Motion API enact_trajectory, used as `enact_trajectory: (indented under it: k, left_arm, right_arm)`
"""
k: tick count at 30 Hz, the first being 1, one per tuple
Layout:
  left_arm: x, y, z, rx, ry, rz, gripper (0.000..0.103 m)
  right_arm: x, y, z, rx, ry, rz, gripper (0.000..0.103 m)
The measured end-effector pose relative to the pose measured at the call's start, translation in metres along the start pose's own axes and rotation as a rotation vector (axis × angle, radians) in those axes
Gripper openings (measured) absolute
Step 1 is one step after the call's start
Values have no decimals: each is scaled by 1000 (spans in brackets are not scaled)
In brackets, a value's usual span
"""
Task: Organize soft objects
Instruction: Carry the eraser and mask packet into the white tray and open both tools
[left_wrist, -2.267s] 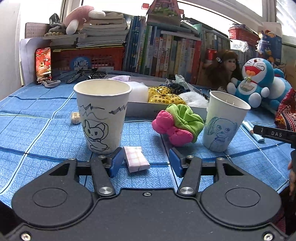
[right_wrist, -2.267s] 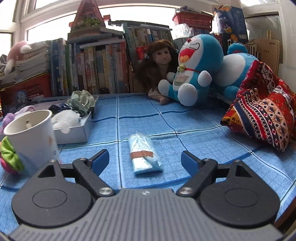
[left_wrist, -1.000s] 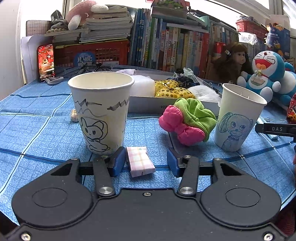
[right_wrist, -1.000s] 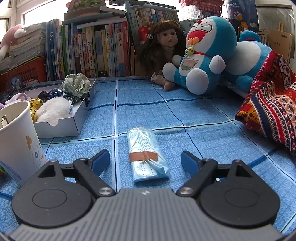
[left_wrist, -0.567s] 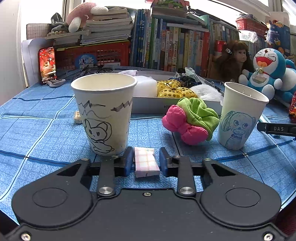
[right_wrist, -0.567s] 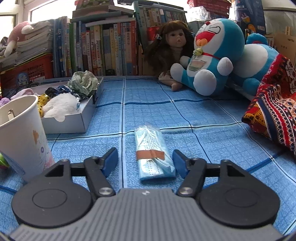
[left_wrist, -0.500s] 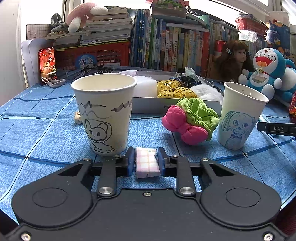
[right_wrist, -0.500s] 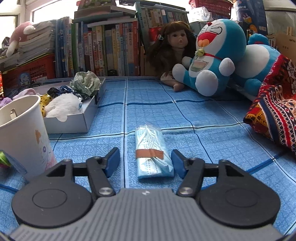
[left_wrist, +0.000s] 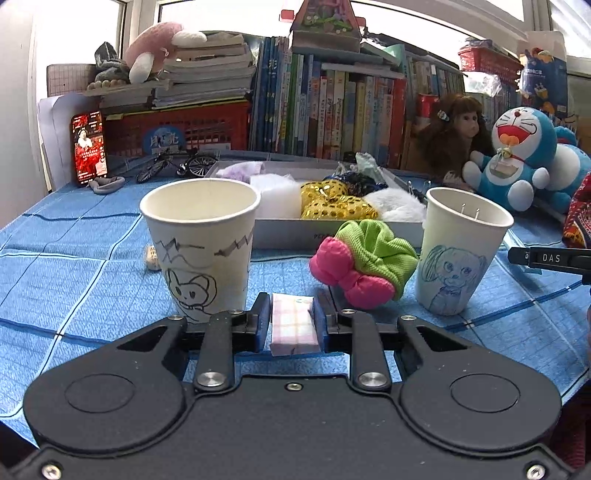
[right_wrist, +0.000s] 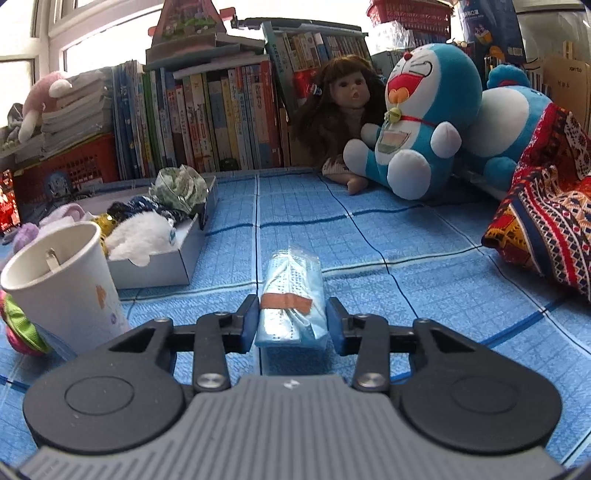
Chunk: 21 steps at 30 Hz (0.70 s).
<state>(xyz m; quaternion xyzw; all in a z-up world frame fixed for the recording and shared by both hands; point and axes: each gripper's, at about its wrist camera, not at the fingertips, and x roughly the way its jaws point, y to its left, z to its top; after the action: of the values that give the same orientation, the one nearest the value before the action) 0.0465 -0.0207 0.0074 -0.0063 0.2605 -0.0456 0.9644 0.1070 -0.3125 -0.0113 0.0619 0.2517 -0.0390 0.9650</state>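
While right gripper (right_wrist: 291, 319) closes, blue packet (right_wrist: 291, 295) between jaws, on cloth

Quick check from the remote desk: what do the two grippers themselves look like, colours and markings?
Left gripper: black body with two round discs, black linkage arms with silver screws, blue finger pads. Right gripper: same shape and blue pads, but a grey ribbed centre plate. Seen from the left camera, its black side reads "DAS". No cables or sleeves show.

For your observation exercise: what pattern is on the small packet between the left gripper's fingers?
Pink and white checks on the packet, clearest in the left wrist view.
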Motion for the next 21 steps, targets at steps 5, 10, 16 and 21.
enact_trajectory:
  k: [5, 10, 16, 21]
  left_arm:
    - [-11, -1, 10, 1, -24, -28, 24]
    - [-23, -3, 30, 15, -64, -69, 24]
    - [-27, -5, 59, 33, -91, -103, 24]
    - [-26, -2, 96, 56, -102, -130, 24]
  right_arm:
    - [-13, 0, 10, 12, -31, 15, 45]
    - [-27, 4, 22, 23, -67, 45, 45]
    - [-40, 12, 38, 29, -100, 94, 45]
    - [-49, 23, 54, 12, -127, 129, 45]
